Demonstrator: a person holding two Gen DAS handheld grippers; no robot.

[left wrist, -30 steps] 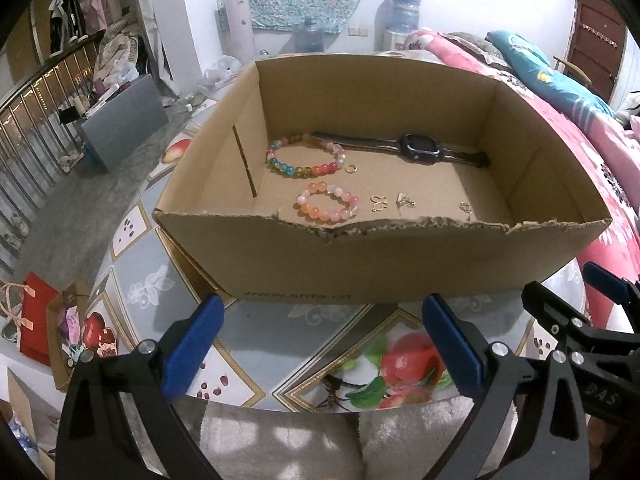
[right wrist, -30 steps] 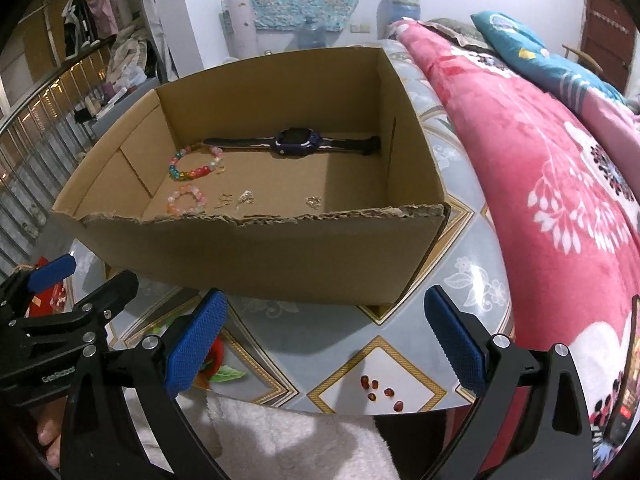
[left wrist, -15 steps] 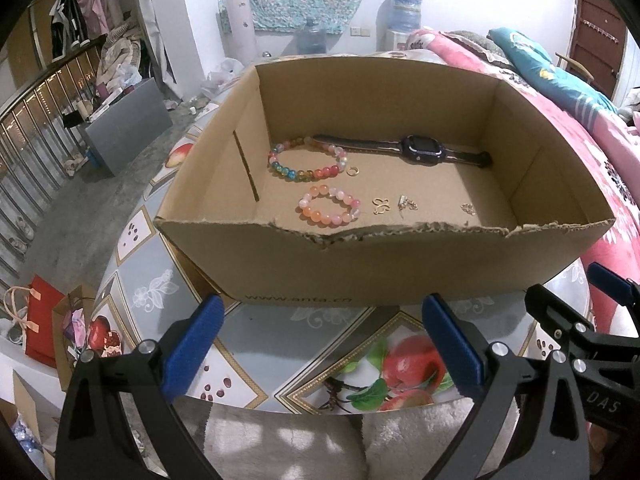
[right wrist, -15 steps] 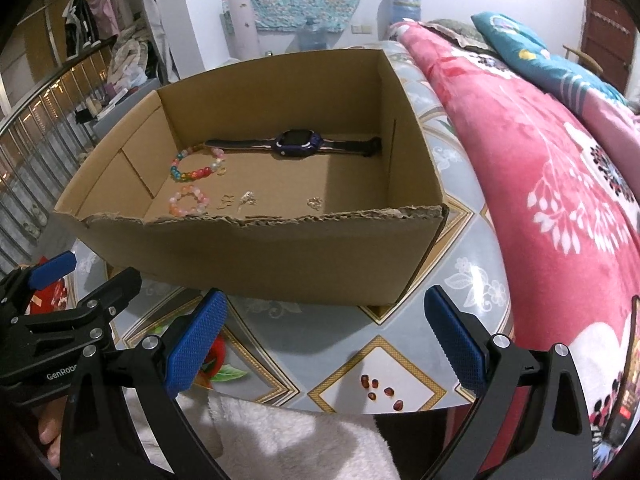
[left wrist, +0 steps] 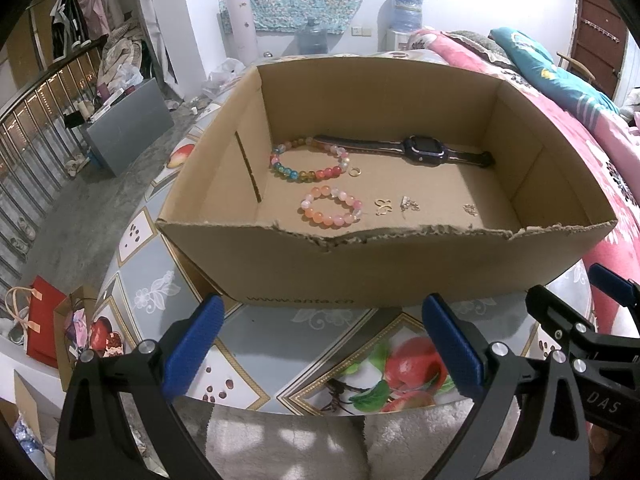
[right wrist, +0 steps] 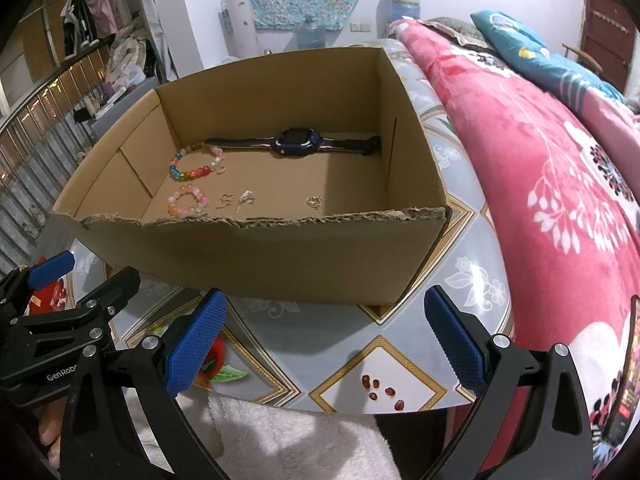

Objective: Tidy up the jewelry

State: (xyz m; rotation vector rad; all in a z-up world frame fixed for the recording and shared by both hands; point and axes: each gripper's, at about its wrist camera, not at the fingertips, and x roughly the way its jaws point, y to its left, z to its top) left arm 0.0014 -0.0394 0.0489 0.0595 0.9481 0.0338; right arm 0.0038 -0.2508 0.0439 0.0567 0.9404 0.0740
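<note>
Bedding [right wrist: 560, 168] in red and pink is lying along the right side, next to the round table [left wrist: 264, 340] with the fruit pattern. On this table a big cardboard box [left wrist: 360, 268] is standing with its top open, and its near edge is torn and rough.

We are holding both tools low at the near edge of the table, in front of the box and not touching it. Our left gripper [left wrist: 320, 340] is standing wide apart, with nothing between its blue pads. Our right gripper [right wrist: 326, 332] is also spread wide and is carrying nothing.

All the jewelry is lying on the floor of the box. A dark watch [left wrist: 424, 150] is lying flat along the far wall, with its strap stretched out. Just in front of its left end, the bracelet of many colours [left wrist: 308, 160] is resting, and a small gold ring [left wrist: 354, 171] is sitting just beside it. Nearer to us the pink and orange bracelet [left wrist: 331, 211] is lying. To the right of it, three small metal pieces are sitting in a row: a gold charm [left wrist: 382, 207], a silver charm [left wrist: 409, 204] and, more apart, another small silver piece [left wrist: 470, 210].
</note>
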